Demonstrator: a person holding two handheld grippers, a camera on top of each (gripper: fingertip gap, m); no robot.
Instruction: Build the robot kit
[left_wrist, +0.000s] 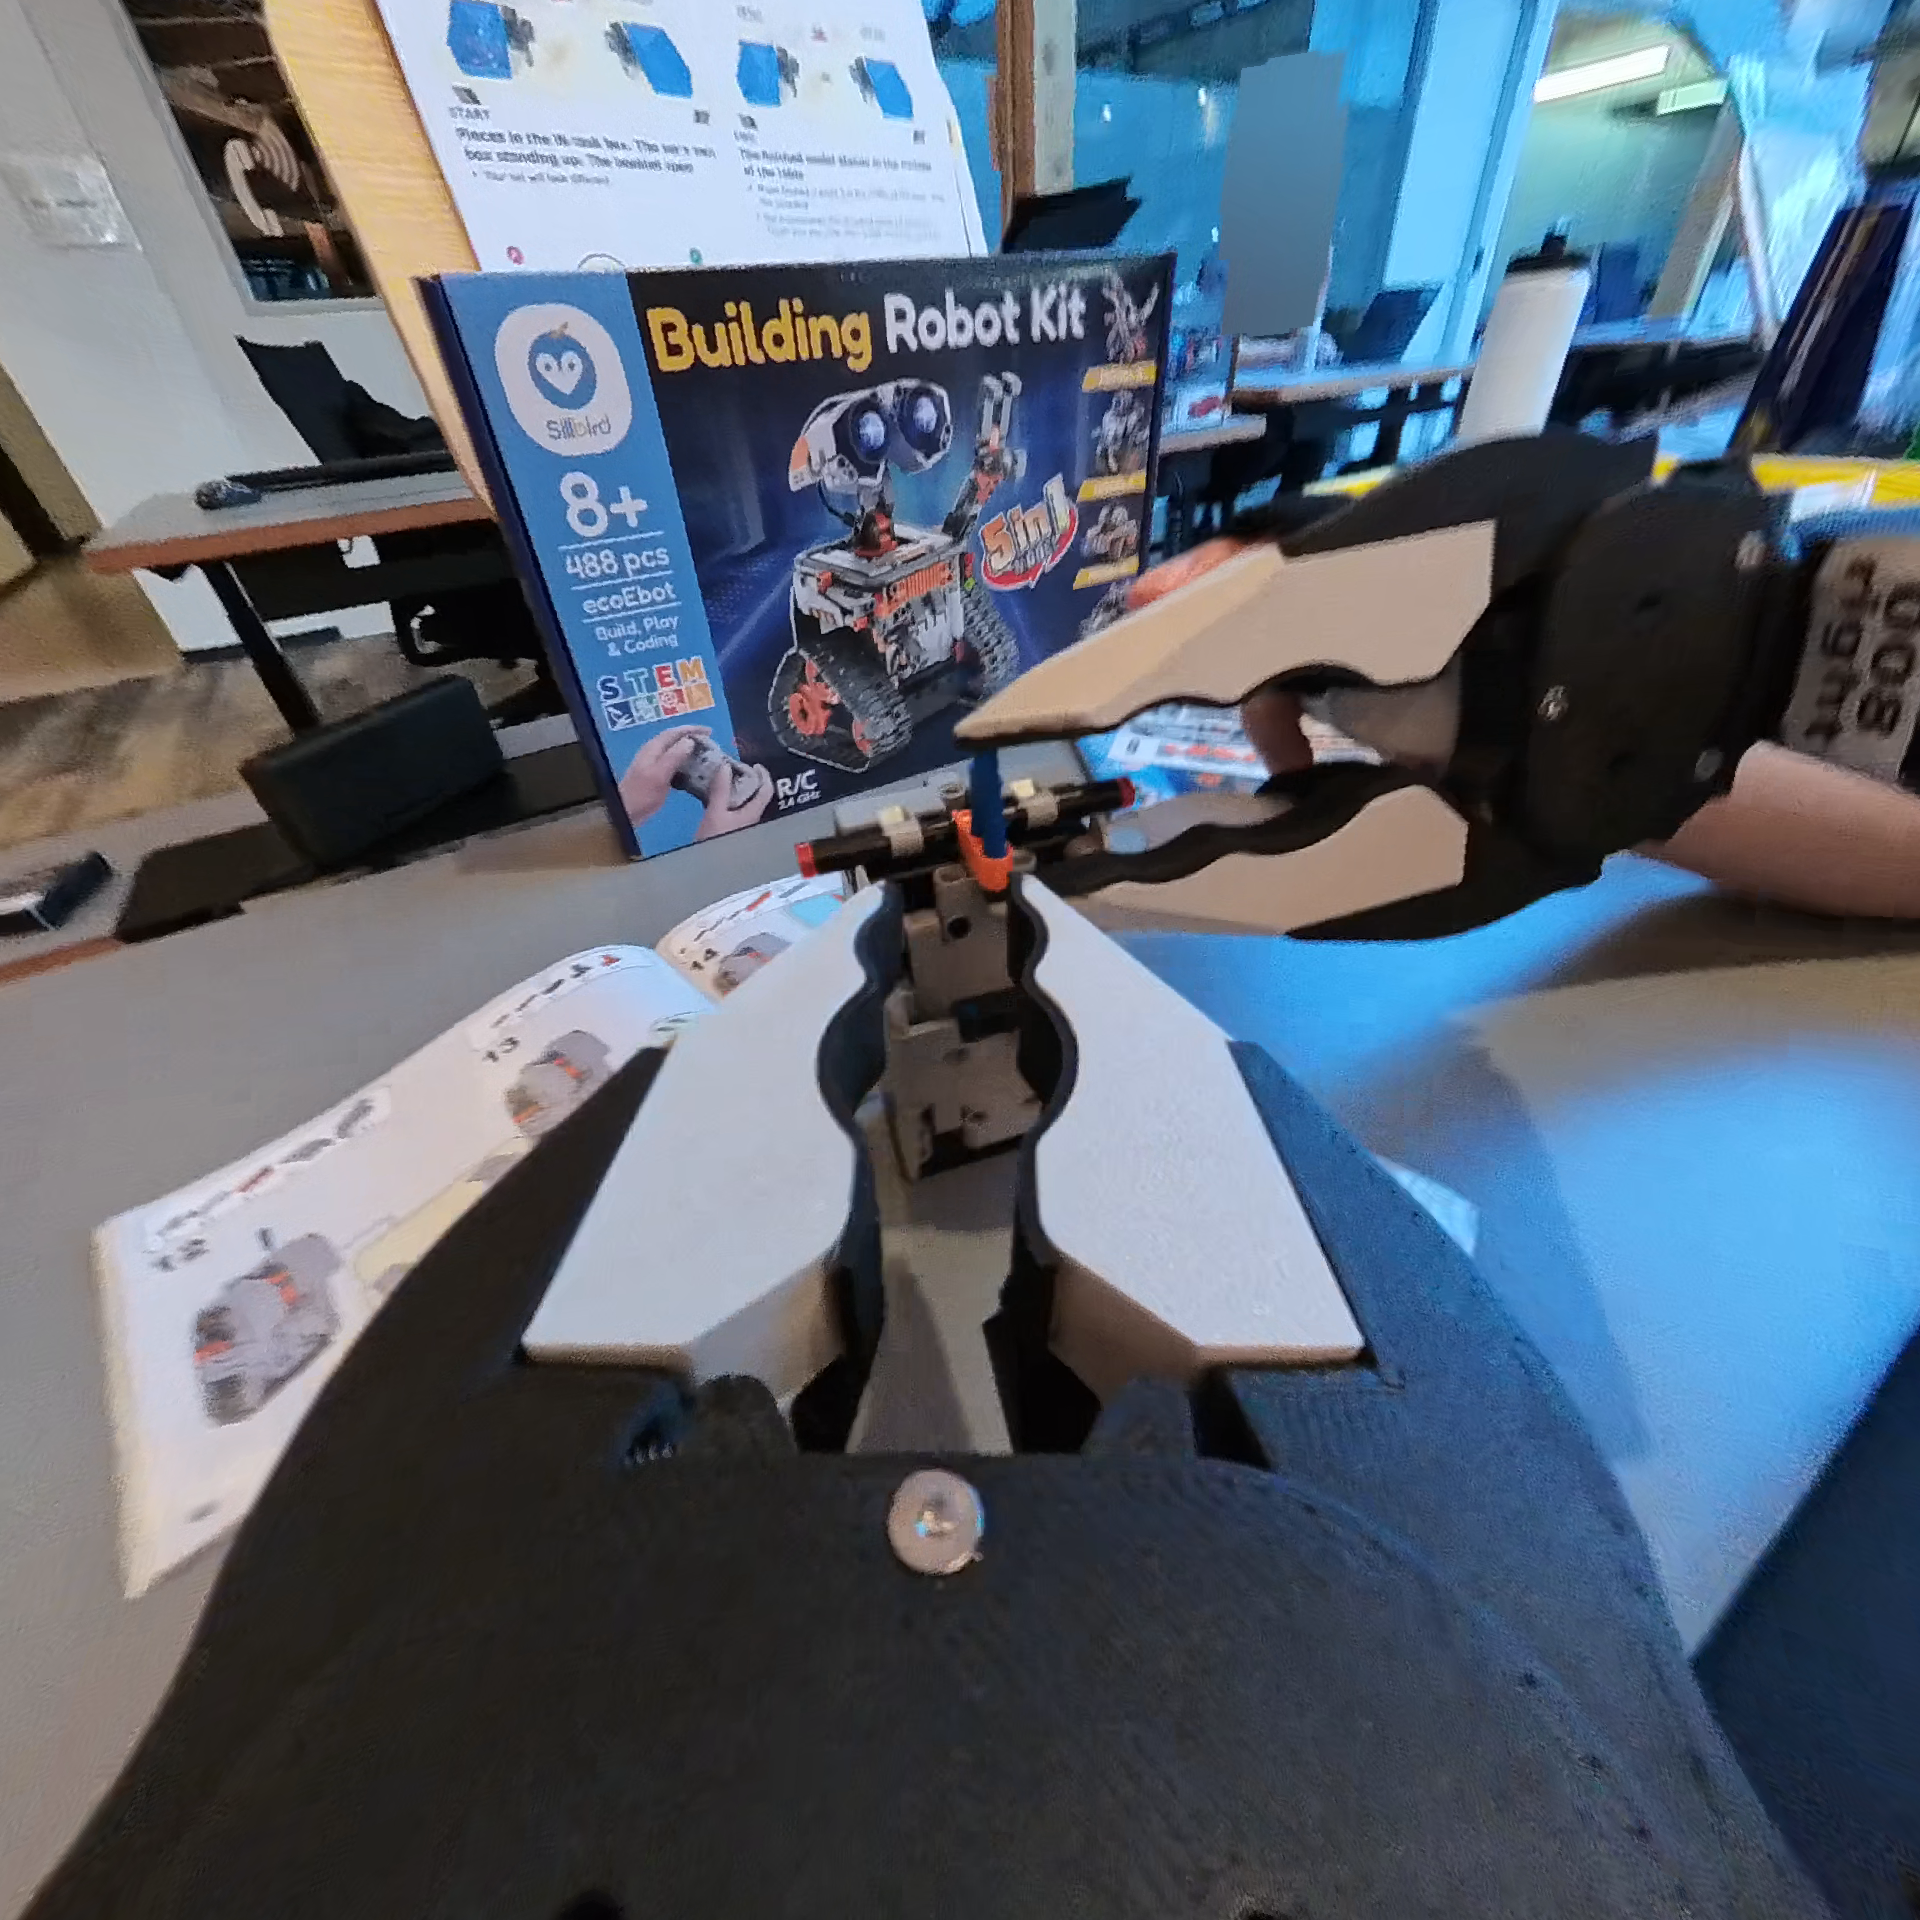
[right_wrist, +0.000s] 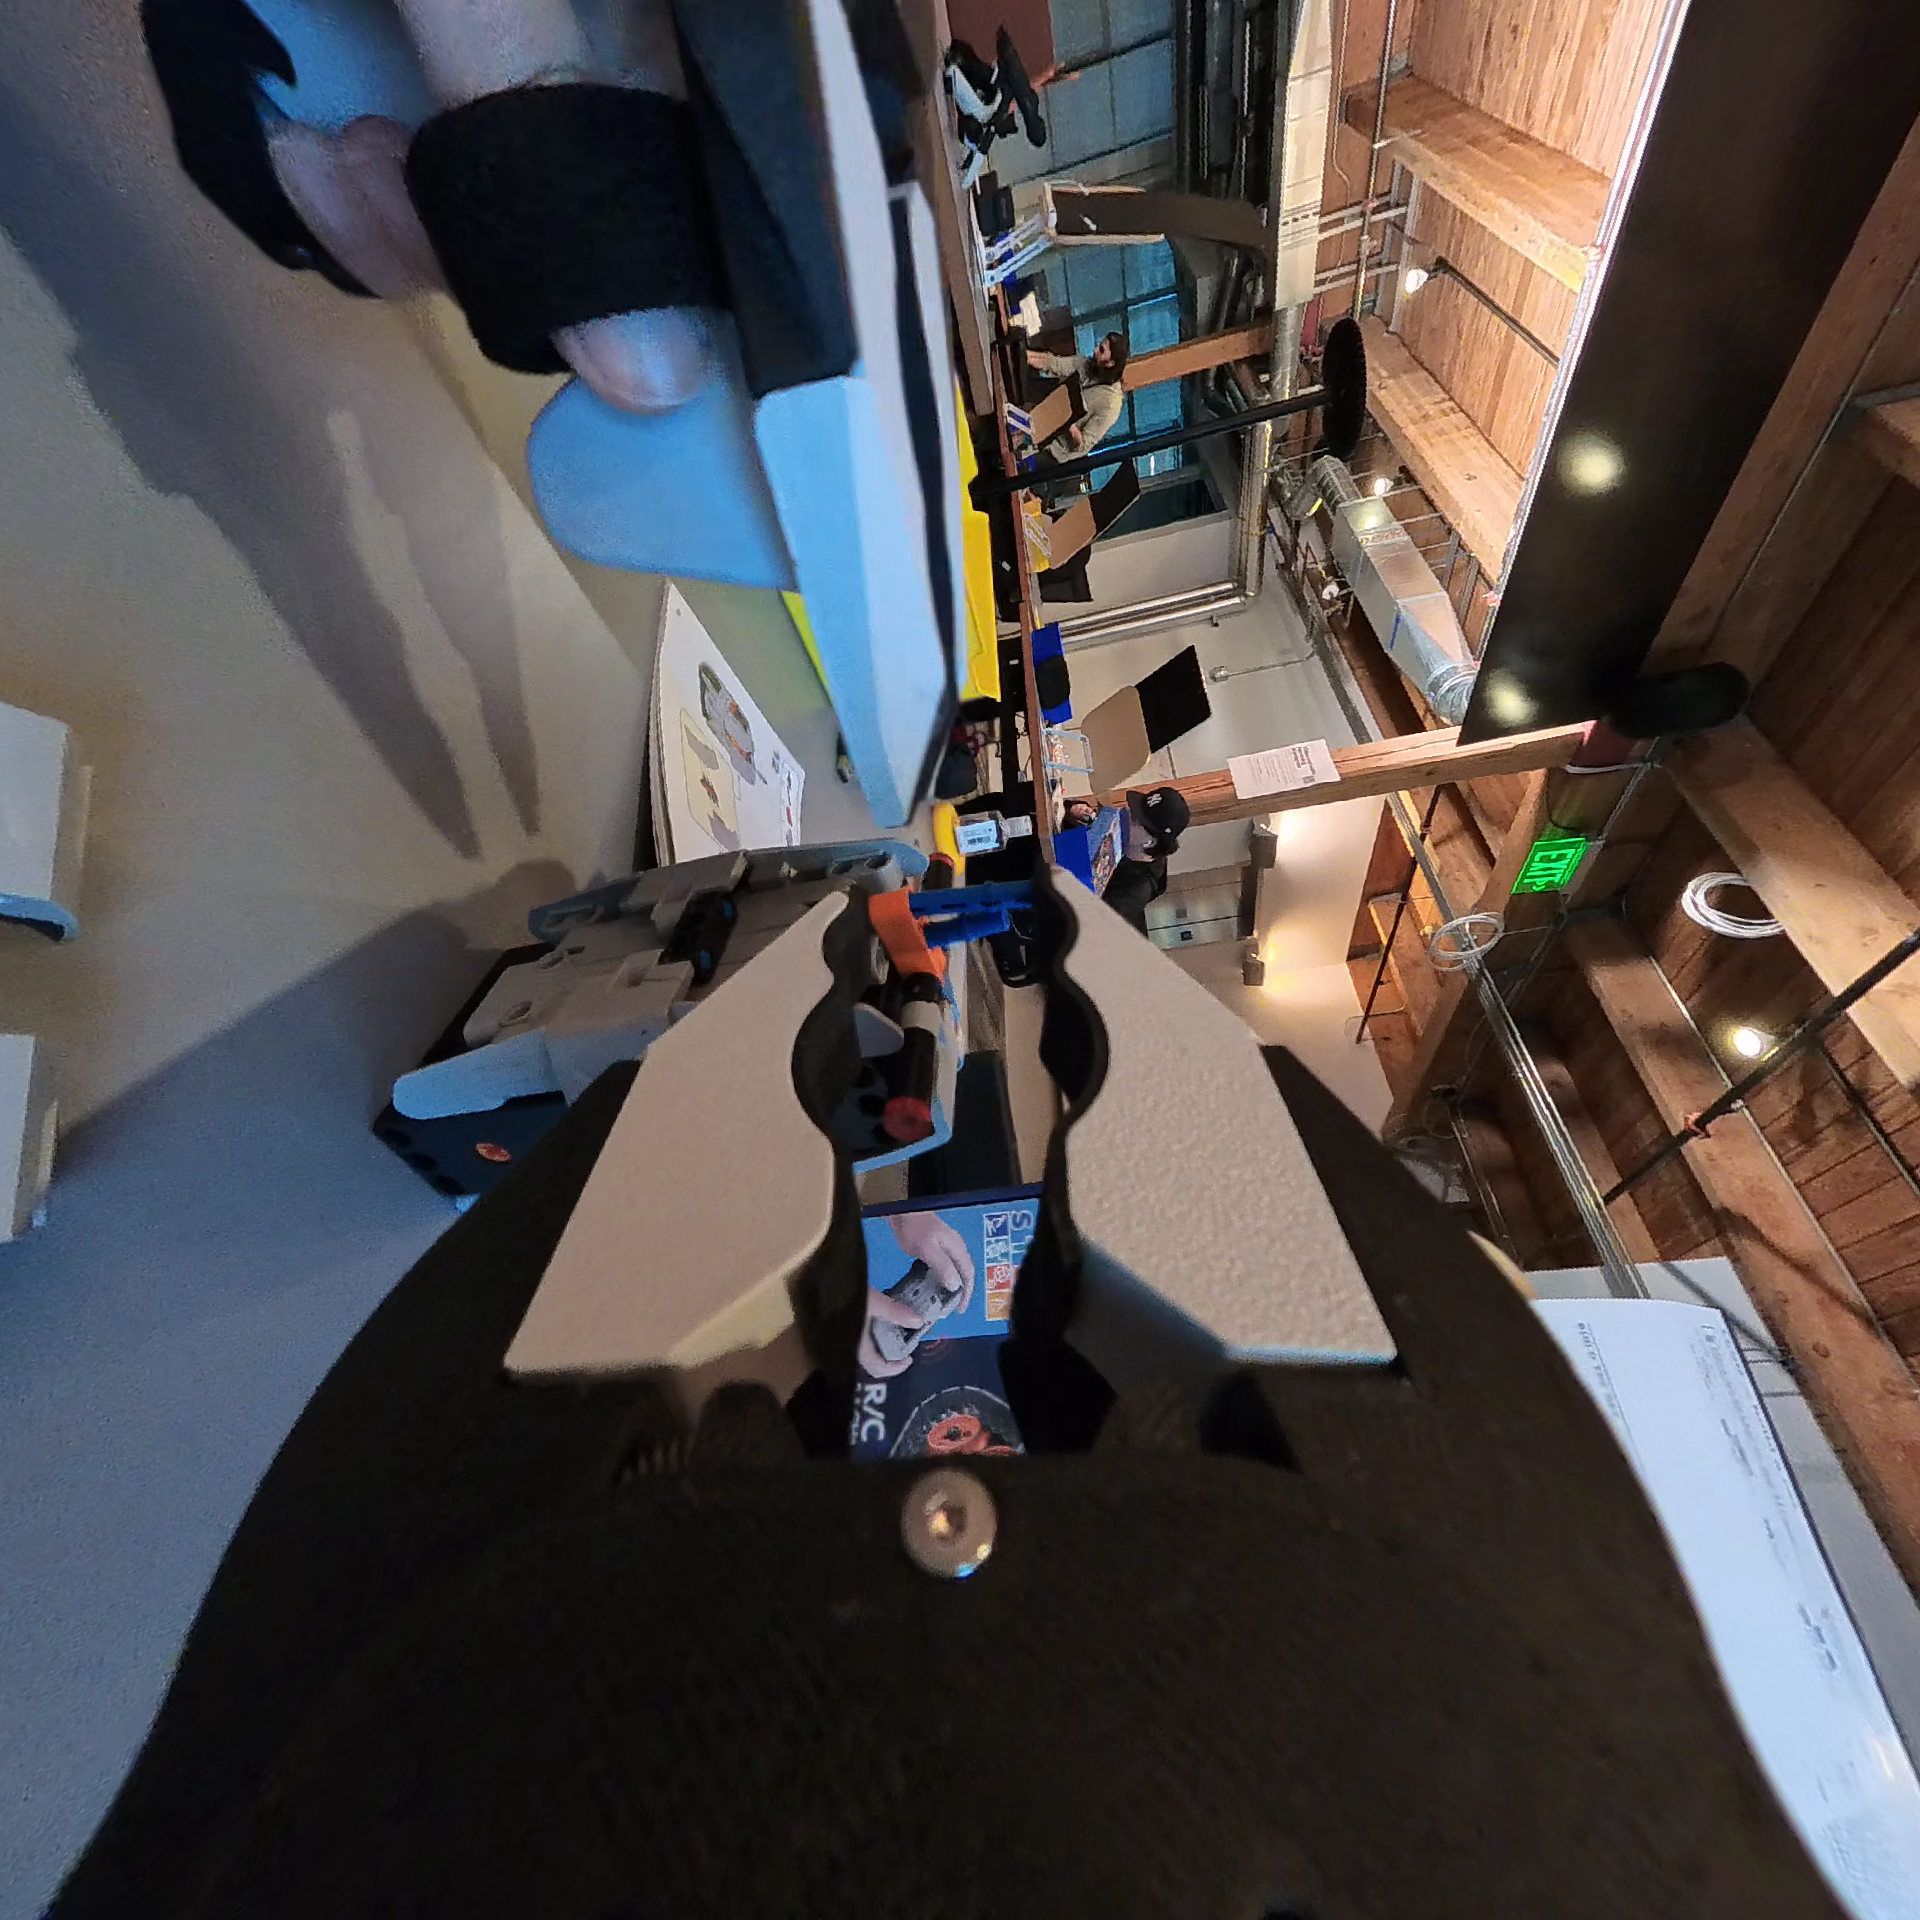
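Observation:
My left gripper (left_wrist: 945, 904) is shut on a grey brick assembly (left_wrist: 961, 1081) and holds it upright above the grey table. A black axle with red ends (left_wrist: 914, 842) lies across the assembly's top, with an orange connector (left_wrist: 971, 847) on it. A blue pin (left_wrist: 987, 800) stands up out of the connector. My right gripper (left_wrist: 1023, 805) comes in from the right, turned on its side. Its upper finger rests on the pin's top and its lower finger sits under the axle. In the right wrist view the blue pin (right_wrist: 971, 904) spans my right gripper (right_wrist: 945, 899), beside the assembly (right_wrist: 623, 966).
A blue kit box (left_wrist: 727, 520) stands upright just behind the assembly, with a printed sheet (left_wrist: 675, 135) behind it. An open instruction booklet (left_wrist: 364, 1195) lies on the table (left_wrist: 1558, 1143) at the left. A person's forearm (left_wrist: 1818, 831) is at the right. Desks and people are far behind. The tips of both grippers are at nearly the same place.

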